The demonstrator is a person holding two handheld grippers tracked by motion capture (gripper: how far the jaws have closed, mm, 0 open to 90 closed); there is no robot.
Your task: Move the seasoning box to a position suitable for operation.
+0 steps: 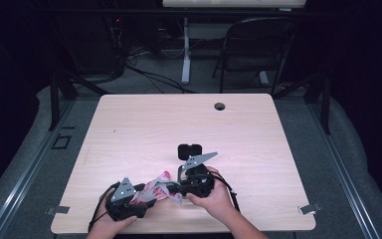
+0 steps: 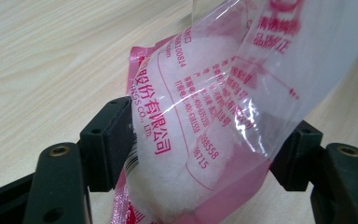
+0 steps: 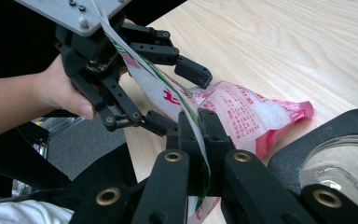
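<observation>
High view: both grippers work at the near edge of the table (image 1: 129,119). The left gripper (image 1: 144,195) and right gripper (image 1: 175,188) meet over a pink-printed bag (image 1: 154,186) of white grains, near centre. A black object (image 1: 189,151) sits just beyond them.

Left gripper view: the bag hangs between the jaws, which stand apart. The left pad (image 2: 119,140) touches or nearly touches the bulging side; the right pad (image 2: 298,154) is at the film's edge. No squeeze shows.

Right gripper view: the jaws are together, pinching the bag's thin top strip. The bag body (image 3: 247,112) lies on the table beyond.

Judgement: the right grip should stay firm on the strip; the left should close on film above the grains, not on the bulge, lest the bag slip or burst.
</observation>
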